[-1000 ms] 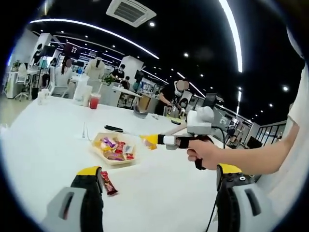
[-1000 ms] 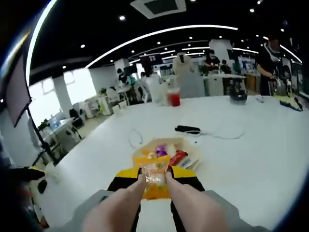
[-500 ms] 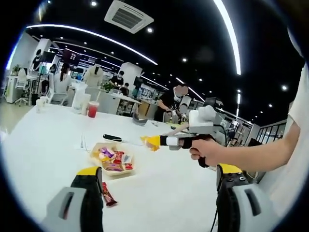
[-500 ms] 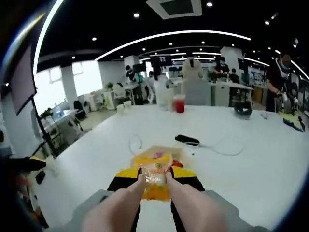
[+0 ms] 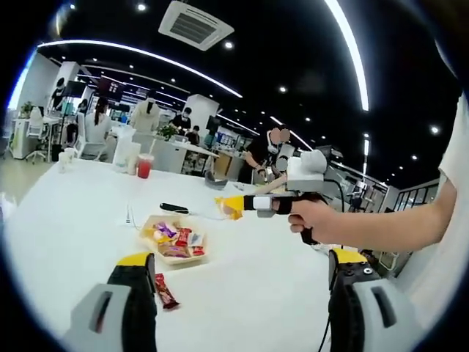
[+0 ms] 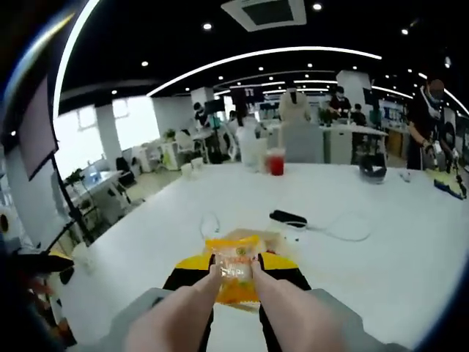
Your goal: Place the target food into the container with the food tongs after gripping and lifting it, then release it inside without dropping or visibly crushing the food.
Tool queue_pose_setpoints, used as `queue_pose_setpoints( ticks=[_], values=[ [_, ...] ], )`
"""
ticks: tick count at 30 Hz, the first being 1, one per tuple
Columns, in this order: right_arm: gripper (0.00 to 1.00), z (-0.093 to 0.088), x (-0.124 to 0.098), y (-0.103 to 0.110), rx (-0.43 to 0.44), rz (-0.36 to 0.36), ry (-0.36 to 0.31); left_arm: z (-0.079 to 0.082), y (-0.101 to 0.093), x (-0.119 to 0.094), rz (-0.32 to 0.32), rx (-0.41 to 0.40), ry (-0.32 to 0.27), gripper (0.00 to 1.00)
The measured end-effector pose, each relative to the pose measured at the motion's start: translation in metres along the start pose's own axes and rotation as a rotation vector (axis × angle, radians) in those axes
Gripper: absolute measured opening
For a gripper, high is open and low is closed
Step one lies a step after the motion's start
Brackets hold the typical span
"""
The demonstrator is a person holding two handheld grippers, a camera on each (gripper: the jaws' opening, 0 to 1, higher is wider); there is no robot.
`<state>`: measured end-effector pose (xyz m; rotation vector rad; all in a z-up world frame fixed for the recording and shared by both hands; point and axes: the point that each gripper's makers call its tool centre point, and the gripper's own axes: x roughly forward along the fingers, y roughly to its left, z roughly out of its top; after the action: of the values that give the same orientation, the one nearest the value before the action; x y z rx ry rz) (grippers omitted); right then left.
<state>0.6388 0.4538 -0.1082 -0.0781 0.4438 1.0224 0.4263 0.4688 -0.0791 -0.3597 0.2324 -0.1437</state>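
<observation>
Yellow packet, clamped in the right gripper, has risen above the tray on the desk; left gripper open, empty. Right gripper view: tongs pinch the packet, so lowering and release remain.

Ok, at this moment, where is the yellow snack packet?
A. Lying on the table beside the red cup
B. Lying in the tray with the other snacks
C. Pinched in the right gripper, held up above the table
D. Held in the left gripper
C: the right gripper is shut on the yellow packet, and the left gripper view shows the packet in the air, above and to the right of the tray, not in it.
</observation>
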Motion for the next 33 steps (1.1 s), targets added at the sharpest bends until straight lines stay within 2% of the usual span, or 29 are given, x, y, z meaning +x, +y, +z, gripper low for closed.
queue_pose_setpoints(
  ticks=[16,21,33],
  values=[
    [0.22,0.019,0.013,-0.014,-0.031,0.014,-0.008,-0.001,-0.006,0.004,-0.001,0.008,0.011,0.99],
    [0.22,0.020,0.021,-0.012,-0.037,0.015,-0.002,0.004,-0.003,0.003,0.001,0.018,0.005,0.99],
    [0.22,0.028,0.036,-0.004,-0.060,0.032,0.003,0.006,0.000,-0.005,0.013,0.026,-0.002,0.99]
  ],
)
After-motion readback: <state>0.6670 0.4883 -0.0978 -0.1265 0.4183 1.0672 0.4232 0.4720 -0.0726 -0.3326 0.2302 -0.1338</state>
